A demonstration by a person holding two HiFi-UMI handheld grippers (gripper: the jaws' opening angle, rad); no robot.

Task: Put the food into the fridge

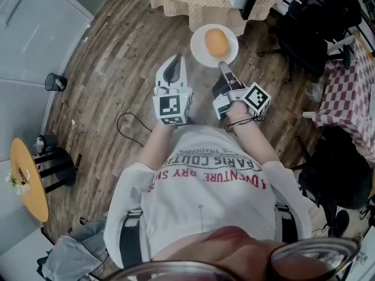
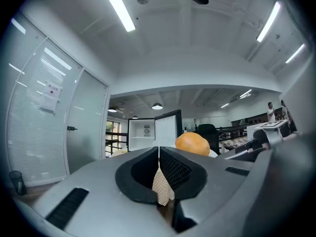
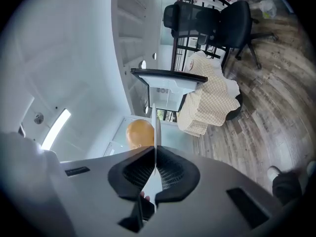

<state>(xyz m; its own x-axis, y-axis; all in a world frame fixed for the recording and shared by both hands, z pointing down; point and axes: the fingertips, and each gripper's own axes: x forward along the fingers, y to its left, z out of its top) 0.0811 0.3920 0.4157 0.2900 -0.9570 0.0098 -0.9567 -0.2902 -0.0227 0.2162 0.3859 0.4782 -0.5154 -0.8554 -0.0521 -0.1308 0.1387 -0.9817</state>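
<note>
An orange (image 1: 216, 42) lies on a white plate (image 1: 199, 50) held out over the wooden floor. My right gripper (image 1: 224, 69) is shut on the plate's near rim. In the right gripper view the plate (image 3: 155, 127) shows edge-on between the pads, with the orange (image 3: 139, 134) to its left. My left gripper (image 1: 174, 63) hovers just left of the plate, shut with nothing in it. In the left gripper view the orange (image 2: 192, 143) peeks over the shut gripper (image 2: 159, 149). Beyond stands a small white fridge (image 2: 143, 135) with its door open.
A table under a checked cloth (image 1: 193, 2) stands just past the plate. Black office chairs (image 1: 304, 40) and a red-checked table (image 1: 351, 92) are at the right. A bin (image 1: 54, 82), a round yellow table (image 1: 29, 180) and a floor cable (image 1: 126, 124) are at the left.
</note>
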